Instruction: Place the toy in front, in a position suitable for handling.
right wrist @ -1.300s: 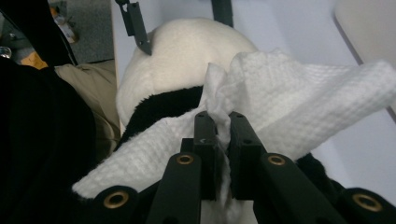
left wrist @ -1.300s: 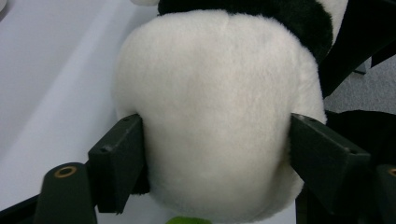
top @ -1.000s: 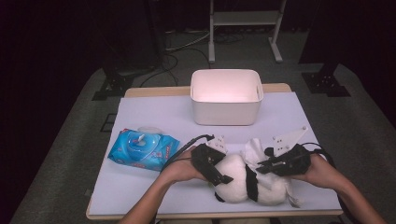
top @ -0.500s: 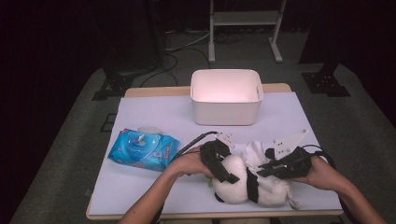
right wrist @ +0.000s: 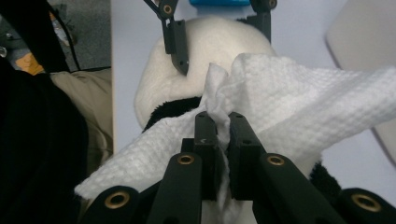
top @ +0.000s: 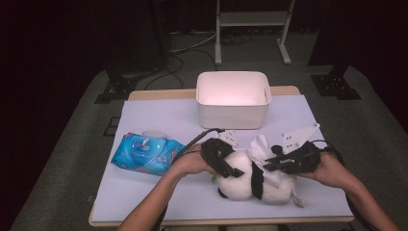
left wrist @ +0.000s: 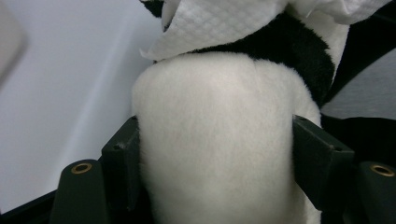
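A black-and-white plush panda lies on its side near the table's front edge. My left gripper is on its white head. Its jaws have just been closing, and both pads now press into the fur. From the right, my right gripper is shut on a bunched white wipe. The wipe is draped over the panda's black band and body. The right gripper view shows its jaws pinching the wipe, with the left gripper's fingers beyond on the head.
A white bin stands at the back middle of the pale mat. A blue pack of wipes lies left of my left hand. The table's front edge runs just below the panda.
The left gripper's jaws have drawn in onto the panda's head. The right hand with the wipe has hardly shifted.
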The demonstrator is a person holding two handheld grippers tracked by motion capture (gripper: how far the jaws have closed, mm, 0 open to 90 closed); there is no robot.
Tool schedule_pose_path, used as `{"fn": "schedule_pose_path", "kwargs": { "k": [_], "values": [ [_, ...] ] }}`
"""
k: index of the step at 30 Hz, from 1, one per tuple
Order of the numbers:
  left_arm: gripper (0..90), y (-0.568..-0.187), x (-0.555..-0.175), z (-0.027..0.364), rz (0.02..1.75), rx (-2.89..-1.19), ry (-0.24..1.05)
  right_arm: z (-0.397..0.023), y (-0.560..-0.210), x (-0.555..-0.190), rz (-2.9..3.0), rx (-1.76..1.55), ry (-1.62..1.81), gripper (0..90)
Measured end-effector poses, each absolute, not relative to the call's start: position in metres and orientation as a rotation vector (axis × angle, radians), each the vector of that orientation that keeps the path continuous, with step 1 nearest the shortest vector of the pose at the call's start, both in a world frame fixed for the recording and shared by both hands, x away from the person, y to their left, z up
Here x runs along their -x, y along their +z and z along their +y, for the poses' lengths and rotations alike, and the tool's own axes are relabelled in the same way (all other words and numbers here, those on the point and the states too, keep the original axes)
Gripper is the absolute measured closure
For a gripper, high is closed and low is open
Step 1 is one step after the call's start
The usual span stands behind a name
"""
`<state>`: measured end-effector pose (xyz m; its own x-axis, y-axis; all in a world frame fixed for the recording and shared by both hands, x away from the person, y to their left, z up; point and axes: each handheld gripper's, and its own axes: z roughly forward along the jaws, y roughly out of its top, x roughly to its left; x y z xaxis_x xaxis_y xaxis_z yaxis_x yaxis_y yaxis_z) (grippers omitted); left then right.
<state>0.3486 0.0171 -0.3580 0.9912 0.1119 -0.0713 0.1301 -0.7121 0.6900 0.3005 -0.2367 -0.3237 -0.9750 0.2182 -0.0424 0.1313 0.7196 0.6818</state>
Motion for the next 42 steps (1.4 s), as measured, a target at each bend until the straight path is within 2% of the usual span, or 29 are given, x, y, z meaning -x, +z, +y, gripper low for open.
{"fn": "schedule_pose_path", "kwargs": {
  "k": [5,21,35,42],
  "values": [
    [28.2,-0.349,-0.348,0.020,0.169,-2.382,0.063,-0.237,-0.320,-0.309,2.785,-0.305,1.106,83.1],
    [25.4,-0.363,-0.328,0.024,0.158,-2.374,0.093,-0.197,-0.326,-0.317,2.839,-0.212,1.044,83.0],
    [23.6,-0.364,-0.322,0.029,0.153,-2.346,0.055,-0.243,-0.321,-0.311,2.804,-0.338,1.084,82.9],
    [14.4,-0.362,-0.324,0.028,0.187,-2.368,0.024,-0.249,-0.331,-0.304,2.807,-0.340,1.126,83.0]
  ]
}}
